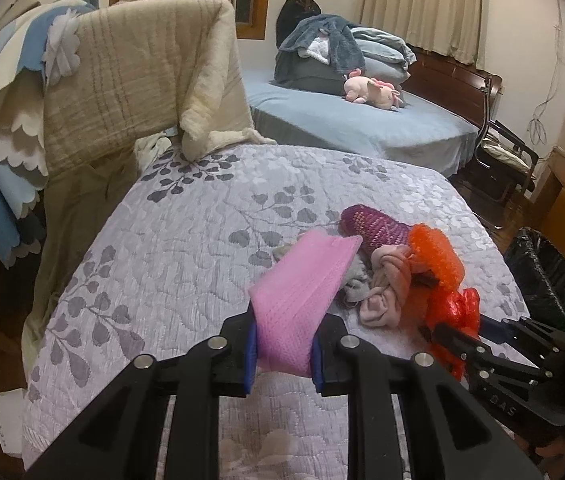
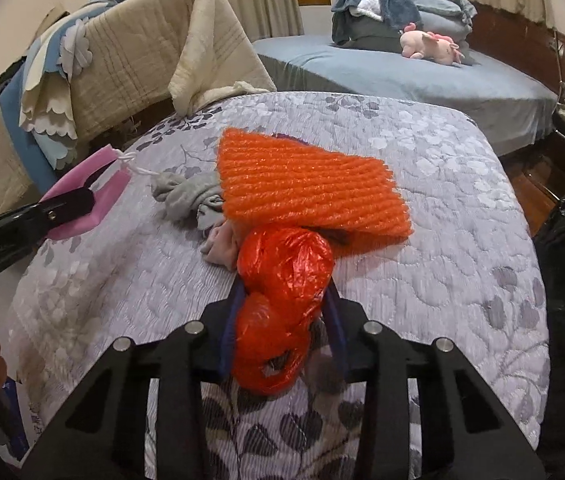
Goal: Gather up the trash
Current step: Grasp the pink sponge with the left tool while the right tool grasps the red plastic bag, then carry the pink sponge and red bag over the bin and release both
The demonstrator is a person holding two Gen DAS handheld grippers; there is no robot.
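Lying on the grey leaf-patterned bedspread [image 2: 462, 208] is a small heap of items. A crumpled red plastic bag [image 2: 282, 292], glossy and knotted into a lumpy ball, sits at the near edge of the heap. Just behind it and touching it lies an orange bubble-textured sheet [image 2: 310, 184], roughly rectangular and ridged. Beside these are a grey sock [image 2: 186, 196] and a pale pink balled cloth [image 1: 386, 284]; a purple knitted piece [image 1: 374, 224] shows behind them in the left wrist view.

The right gripper [image 2: 282, 312] has its blue-padded jaws on either side of the red plastic bag, narrowed around it, with the pads against its flanks; the bag bulges above and below them. The bag appears to rest on the bedspread as well.

The left gripper [image 1: 282, 344] is clenched on a pink face mask [image 1: 302, 292], which stands up from the jaws, folded and clear of the bedspread. In the right wrist view the mask's white ear loop [image 2: 138, 166] hangs from its far end.

A black-lined bin [image 1: 542, 272] stands off the right edge of the bed. A second bed [image 1: 362, 124] with a pink plush toy [image 1: 374, 90] lies well beyond.
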